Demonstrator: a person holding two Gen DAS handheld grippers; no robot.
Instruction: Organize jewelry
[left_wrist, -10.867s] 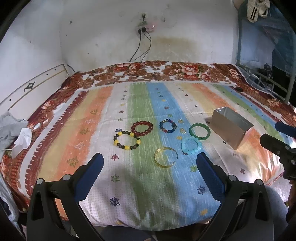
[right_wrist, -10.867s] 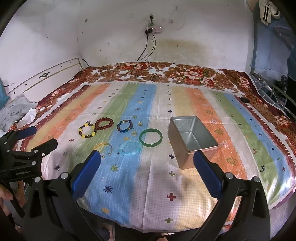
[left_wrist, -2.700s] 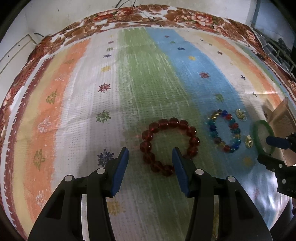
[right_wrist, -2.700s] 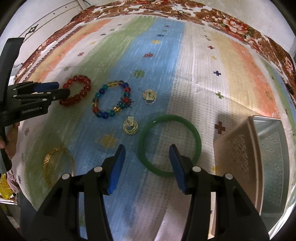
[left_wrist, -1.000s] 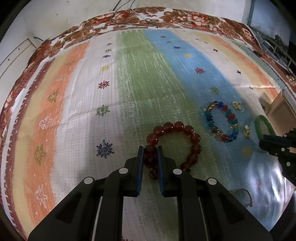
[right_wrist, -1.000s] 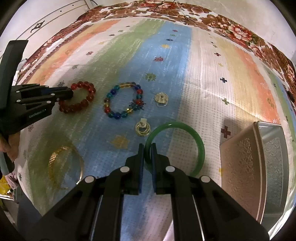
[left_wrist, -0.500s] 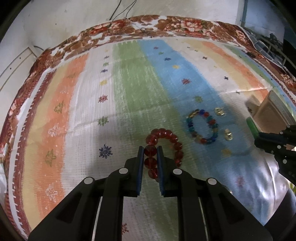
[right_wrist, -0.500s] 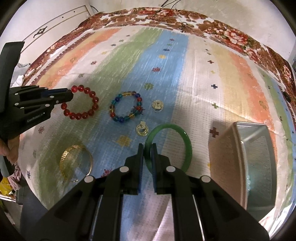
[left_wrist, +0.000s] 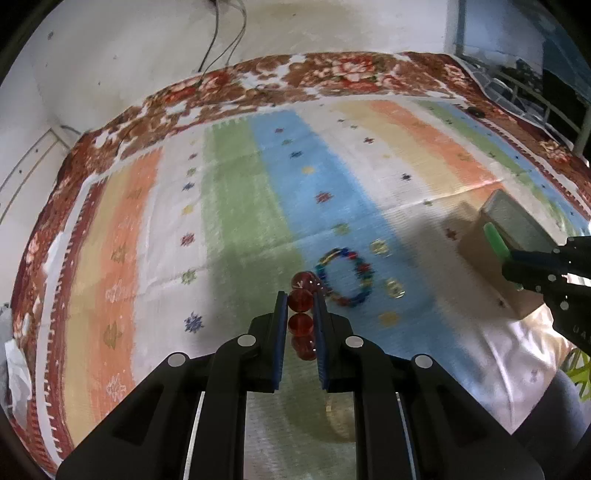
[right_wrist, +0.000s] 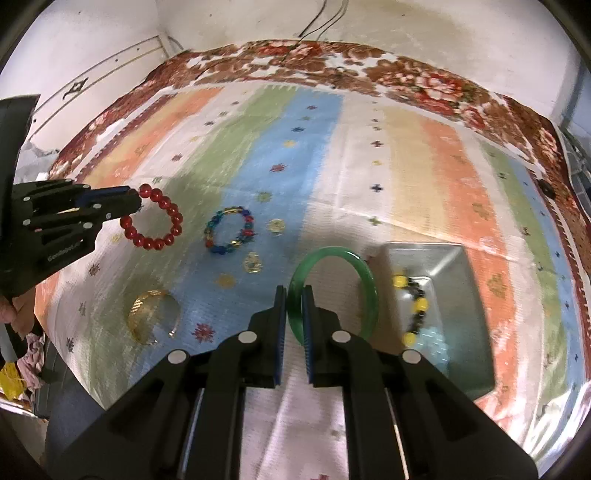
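Striped cloth with a floral border covers the bed (right_wrist: 369, 155) under a stained white wall. Left claw (left_wrist: 300, 306) is clenched on the red bead bracelet (right_wrist: 159, 218), lifted clear of the cloth; right claw (right_wrist: 294, 306) grips the green bangle (right_wrist: 332, 291), held just beside the metal tin (right_wrist: 458, 291). Inside the tin already lie a yellow-and-black bead bracelet (right_wrist: 413, 299) and a pale blue one (right_wrist: 432, 343) — so roughly a third looks done. Left on the cloth: the multicolour bead bracelet (right_wrist: 229, 236), two small gold earrings (right_wrist: 253, 262) and the gold cuff (right_wrist: 151, 314).
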